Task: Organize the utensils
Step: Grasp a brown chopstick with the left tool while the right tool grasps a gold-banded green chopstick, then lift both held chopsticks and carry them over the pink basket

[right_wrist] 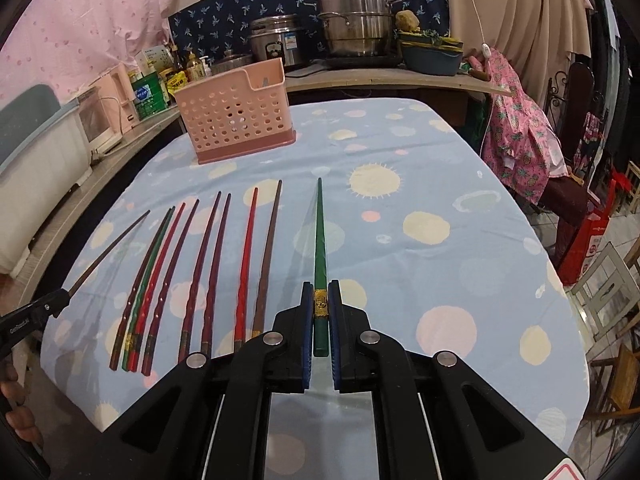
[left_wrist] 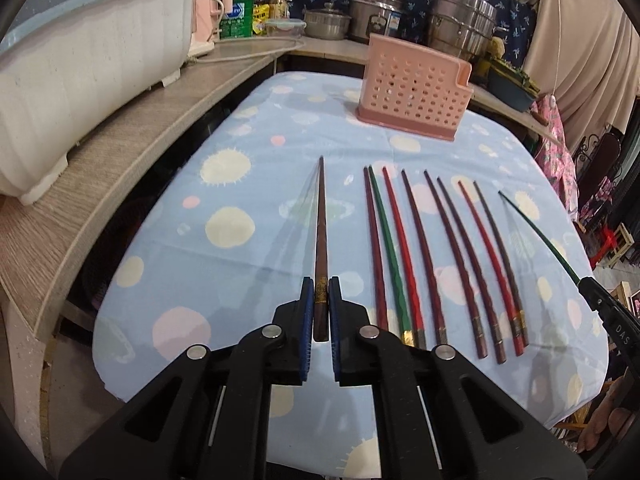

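- Left gripper (left_wrist: 320, 308): blue pads clamped on the thick end of a brown chopstick (left_wrist: 320, 240), its tip raised off the desk (left_wrist: 180, 248).
- Right gripper (right_wrist: 320, 312): pads clamped on a green chopstick (right_wrist: 319, 248), likewise lifted.
- Between them: a row of eight chopsticks (left_wrist: 440, 264) flat on the desk.
- Beyond: pink perforated holder (left_wrist: 414, 88), upright.
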Available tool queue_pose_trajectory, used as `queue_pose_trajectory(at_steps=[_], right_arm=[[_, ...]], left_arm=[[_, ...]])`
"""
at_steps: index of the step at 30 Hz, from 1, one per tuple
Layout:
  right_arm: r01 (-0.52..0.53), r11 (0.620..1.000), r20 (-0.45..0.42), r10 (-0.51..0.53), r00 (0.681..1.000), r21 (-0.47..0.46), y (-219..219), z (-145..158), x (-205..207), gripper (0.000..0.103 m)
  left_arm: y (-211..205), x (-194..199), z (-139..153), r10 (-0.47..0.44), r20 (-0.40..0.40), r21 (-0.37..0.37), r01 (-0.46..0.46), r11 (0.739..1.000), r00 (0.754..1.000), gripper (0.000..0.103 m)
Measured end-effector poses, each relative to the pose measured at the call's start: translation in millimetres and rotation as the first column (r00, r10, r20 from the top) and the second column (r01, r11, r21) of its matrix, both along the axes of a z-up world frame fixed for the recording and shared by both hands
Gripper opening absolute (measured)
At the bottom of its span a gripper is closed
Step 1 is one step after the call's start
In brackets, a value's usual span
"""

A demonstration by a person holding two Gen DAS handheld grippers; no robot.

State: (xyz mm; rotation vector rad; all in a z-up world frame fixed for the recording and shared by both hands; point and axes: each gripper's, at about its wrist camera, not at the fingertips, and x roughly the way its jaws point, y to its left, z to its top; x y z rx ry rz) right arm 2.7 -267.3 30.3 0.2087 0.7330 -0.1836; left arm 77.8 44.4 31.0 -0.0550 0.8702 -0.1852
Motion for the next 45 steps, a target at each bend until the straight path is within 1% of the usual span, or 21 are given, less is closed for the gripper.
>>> queue_pose_trajectory(at_steps=[4,12,17,22,30,35,38,41,45], right_arm=[[0.004,1.000,0.051,-0.005,0.999,0.025,-9.9,23.9,6.3,0.007],[0.010,1.000,0.164,-0.010,0.986,-0.001,-23.0,75.2,27.4,0.007],[0.008,1.000,0.227,-0.010,0.974,0.007,-30.5,106.4,45.2,0.007],[0.000,1.000,0.259,-0.002,0.966,0.011,-37.4,128.1,65.0,0.007],[-0.024,0.998,0.297,0.003,0.955,0.066,-58.9,160.8,104.3,0.007],[-0.034,0.995,0.326,0.000,0.945,0.098,-69.0,181.8,132.8,0.007],[-0.039,0.993,0.351,-0.004,0.936,0.116,-74.3,194.4,151.1,0.007],[-0.053,0.992,0.377,0.005,0.926,0.119,-74.0,210.2,173.0,0.007],[-0.059,0.993,0.412,0.013,0.911,0.099,-70.8,233.8,203.5,0.007]], left_arm=[[0.0,8.1,20.9,0.001,0.035,-0.010,-0.001,1.000,0.999,0.007],[-4.1,34.5,65.6,0.006,0.112,-0.027,-0.003,1.000,0.994,0.007],[-10.1,55.0,93.9,0.006,0.155,-0.047,0.001,0.999,0.988,0.007],[-18.0,74.3,122.2,0.001,0.199,-0.070,0.013,0.997,0.980,0.007],[-35.0,111.4,166.5,-0.009,0.259,-0.103,0.037,0.994,0.966,0.007],[-45.0,134.9,192.9,-0.001,0.300,-0.133,0.042,0.990,0.954,0.007],[-51.1,150.9,210.5,0.020,0.334,-0.154,0.034,0.987,0.942,0.007],[-57.1,166.7,232.4,0.043,0.380,-0.164,0.022,0.986,0.924,0.007],[-65.9,191.9,258.7,0.074,0.440,-0.165,-0.001,0.986,0.895,0.007]])
